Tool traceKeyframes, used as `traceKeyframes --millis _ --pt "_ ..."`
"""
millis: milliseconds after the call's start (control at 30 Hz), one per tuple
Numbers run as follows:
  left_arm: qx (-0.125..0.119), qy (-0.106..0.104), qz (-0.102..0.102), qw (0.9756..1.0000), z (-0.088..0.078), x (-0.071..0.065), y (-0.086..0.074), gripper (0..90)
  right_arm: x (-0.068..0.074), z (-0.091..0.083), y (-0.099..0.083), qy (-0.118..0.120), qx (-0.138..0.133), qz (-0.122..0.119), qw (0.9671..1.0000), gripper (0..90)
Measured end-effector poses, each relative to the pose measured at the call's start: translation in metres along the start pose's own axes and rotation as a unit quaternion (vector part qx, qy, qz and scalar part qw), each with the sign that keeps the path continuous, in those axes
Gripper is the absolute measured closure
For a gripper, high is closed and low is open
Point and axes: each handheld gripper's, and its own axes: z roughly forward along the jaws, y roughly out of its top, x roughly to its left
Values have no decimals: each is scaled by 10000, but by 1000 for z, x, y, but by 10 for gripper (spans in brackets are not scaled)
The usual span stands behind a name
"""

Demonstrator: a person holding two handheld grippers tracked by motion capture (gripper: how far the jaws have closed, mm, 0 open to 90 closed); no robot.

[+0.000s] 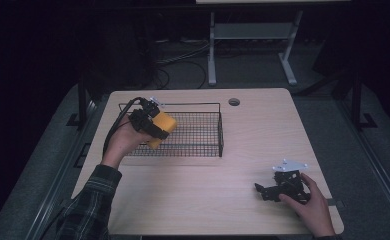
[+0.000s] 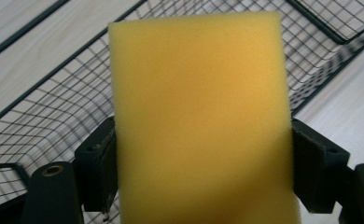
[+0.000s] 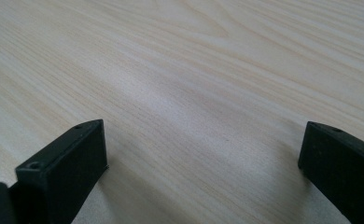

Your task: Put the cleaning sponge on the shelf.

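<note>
No legible text, labels, brands, numbers or signs anywhere: checked upper left to lower right of the high view and both gripper views.

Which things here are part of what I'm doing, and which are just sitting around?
In play:
- yellow foam sponge block, clamped in the left gripper
- black wire mesh basket beneath it

Idle:
- right gripper, open on the light wooden table
- round cable hole
</note>
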Motion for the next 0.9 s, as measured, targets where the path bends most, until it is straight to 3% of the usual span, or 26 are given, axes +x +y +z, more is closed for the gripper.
traceKeyframes --millis 400,900 --pt "-132 216 -244 9994 -2 26 -5 226 0 0 0 -5 -5 -7 10000 4" --pt "27 396 -639 9972 4 54 -14 226 0 0 0 -5 -5 -8 10000 3"
